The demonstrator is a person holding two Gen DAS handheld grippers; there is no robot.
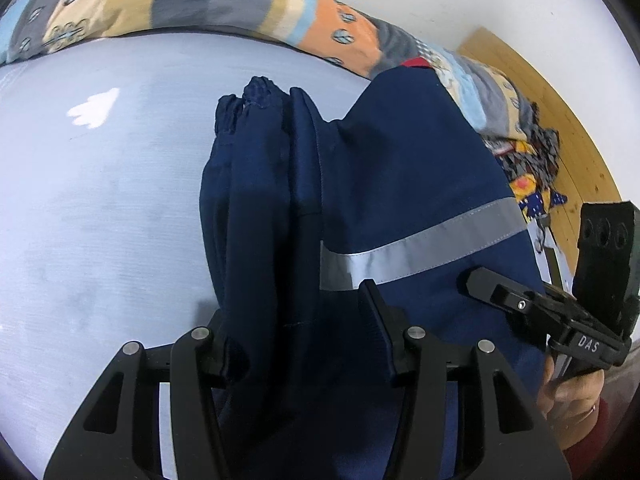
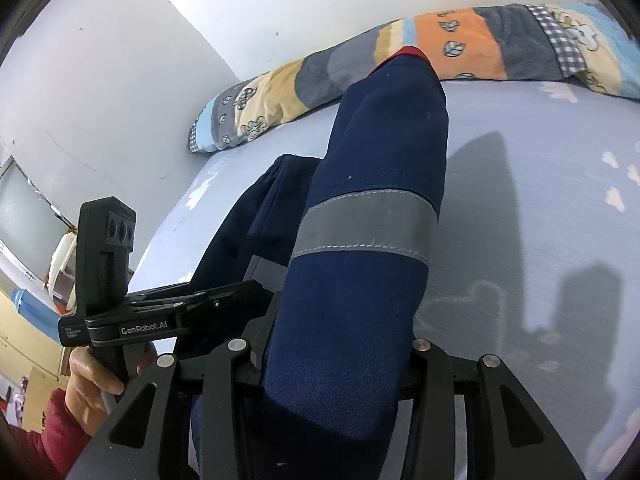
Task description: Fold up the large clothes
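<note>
A navy work garment [image 1: 400, 168] with a grey reflective band [image 1: 432, 240] lies partly folded on the pale blue bed sheet [image 1: 100, 208], its gathered cuffs [image 1: 256, 88] at the far end. My left gripper [image 1: 298, 320] is shut on a thick bunch of its near edge. In the right wrist view the same garment [image 2: 384, 152] rises as a folded length, with a red trim at its top. My right gripper [image 2: 344, 332] is shut on it. Each tool shows in the other's view: the right gripper [image 1: 476, 280] and the left gripper [image 2: 252, 288], both in hands with red sleeves.
A patchwork quilt [image 1: 200, 4] lies bunched along the white wall at the bed's far side. Wooden floor [image 1: 560, 120] shows past the bed's right end. A window [image 2: 24, 216] and some furniture stand at the left of the right wrist view.
</note>
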